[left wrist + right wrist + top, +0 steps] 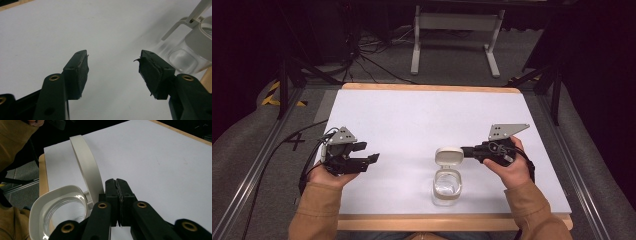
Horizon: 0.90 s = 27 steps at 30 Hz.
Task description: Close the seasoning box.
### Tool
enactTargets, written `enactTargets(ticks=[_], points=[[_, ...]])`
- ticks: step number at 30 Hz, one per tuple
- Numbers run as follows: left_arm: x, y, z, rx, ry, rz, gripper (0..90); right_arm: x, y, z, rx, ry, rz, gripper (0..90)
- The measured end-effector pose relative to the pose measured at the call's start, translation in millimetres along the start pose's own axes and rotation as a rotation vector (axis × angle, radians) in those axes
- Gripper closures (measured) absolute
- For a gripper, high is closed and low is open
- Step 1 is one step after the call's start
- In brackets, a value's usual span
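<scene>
The clear container (447,186) is sitting close to the near wooden edge of the table (422,115), between the two tongs and nearer the right one. Its white hinged lid (449,156) is standing open on the far side of the body. Beyond both tongs the white tabletop is lying bare out to the far wooden edge, giving wide room to move, while the strip between the container and the near edge is narrow.

The right gripper (466,150) is lying just beside the lid, its tip at the lid's right rim. In the right gripper view the jaws of this gripper (116,185) are pressing flat together with nothing between them, and the raised lid (86,167) is touching or almost touching their left side; which one cannot be told. The open container rim (40,202) is sitting lower left of the jaws.

The left gripper (373,158) is hovering well apart from the container, pointing toward it. In its own view the left gripper (113,65) is spread wide, holding nothing, with the container (185,56) ahead to the right.
</scene>
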<state>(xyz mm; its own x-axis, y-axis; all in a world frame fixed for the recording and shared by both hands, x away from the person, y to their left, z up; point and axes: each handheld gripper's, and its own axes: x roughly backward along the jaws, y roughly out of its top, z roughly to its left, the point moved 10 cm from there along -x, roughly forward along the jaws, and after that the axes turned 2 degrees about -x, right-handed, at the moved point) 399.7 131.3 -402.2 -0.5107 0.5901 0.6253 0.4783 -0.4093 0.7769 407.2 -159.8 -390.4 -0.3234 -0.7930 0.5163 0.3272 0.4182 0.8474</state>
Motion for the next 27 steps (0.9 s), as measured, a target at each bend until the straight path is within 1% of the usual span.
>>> enactTargets(ticks=[1, 8, 13, 15, 17, 20, 22, 23, 27], points=[[-0.6, 0.6, 0.3, -0.008, -0.001, 0.0, 40.6, 0.8, 0.1, 0.8, 0.0, -0.001, -0.001, 89.0], [-3.2, 2.7, -0.9, -0.01, -0.01, 0.002, 40.5, 3.5, -0.9, 5.4, 0.009, 0.004, 0.005, 89.1], [-5.5, 5.4, -1.8, -0.013, -0.017, -0.003, 40.4, 4.7, -2.9, 12.0, 0.019, 0.026, 0.022, 88.5], [-5.7, 6.0, -1.5, -0.02, -0.017, 0.0, 40.4, 5.0, -3.9, 15.8, 0.02, 0.044, 0.031, 88.2], [-6.6, 6.9, -2.4, -0.019, -0.023, -0.002, 40.4, 5.5, -4.2, 18.1, 0.024, 0.053, 0.031, 88.1], [-7.8, 7.3, -3.5, -0.013, -0.027, -0.003, 40.4, 6.5, -4.8, 18.1, 0.019, 0.051, 0.031, 87.7], [-8.2, 7.5, -3.5, -0.013, -0.027, -0.002, 40.4, 6.6, -5.0, 17.9, 0.019, 0.049, 0.031, 87.6], [-8.2, 7.6, -3.3, -0.02, -0.029, 0.001, 40.4, 6.9, -5.2, 18.0, 0.019, 0.049, 0.032, 87.6], [-8.1, 7.3, -3.3, -0.017, -0.027, 0.002, 40.4, 6.8, -4.6, 17.9, 0.021, 0.05, 0.028, 86.4]])
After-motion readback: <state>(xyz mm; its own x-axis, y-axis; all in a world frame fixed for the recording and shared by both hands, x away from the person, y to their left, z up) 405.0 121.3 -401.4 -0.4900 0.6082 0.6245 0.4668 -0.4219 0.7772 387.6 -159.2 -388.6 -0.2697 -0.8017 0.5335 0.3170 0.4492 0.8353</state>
